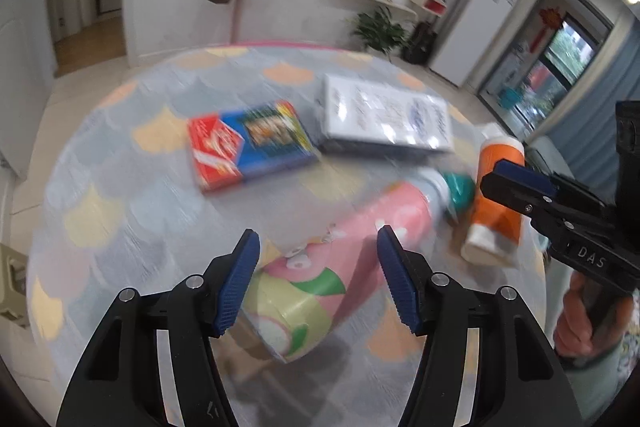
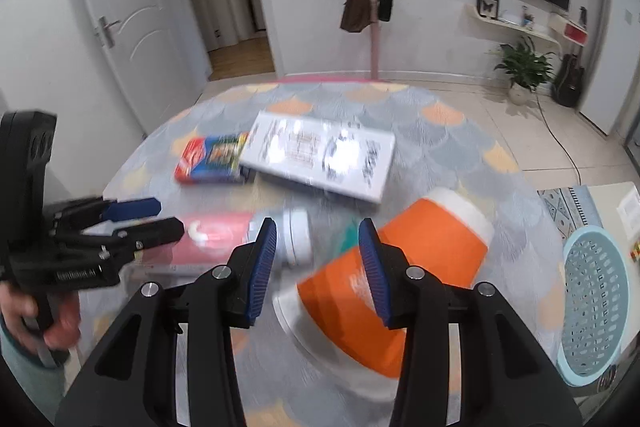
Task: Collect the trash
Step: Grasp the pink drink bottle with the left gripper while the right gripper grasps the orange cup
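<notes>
Trash lies on the round patterned table. Left gripper stands wide over the pink cartoon-printed cylinder; right gripper stands wide beside the orange white-capped bottle. Risk: either round container may roll when pinched off-centre.

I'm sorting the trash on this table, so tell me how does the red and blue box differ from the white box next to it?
The red and blue box is brightly coloured with a picture on its face, while the white box is pale with dark print. The red and blue box looks smaller; the white box is longer and wider. Seen from the right wrist, the white box's corner reaches over the colourful one's end. Both are flat, rectangular and lying face up on the table.
</notes>
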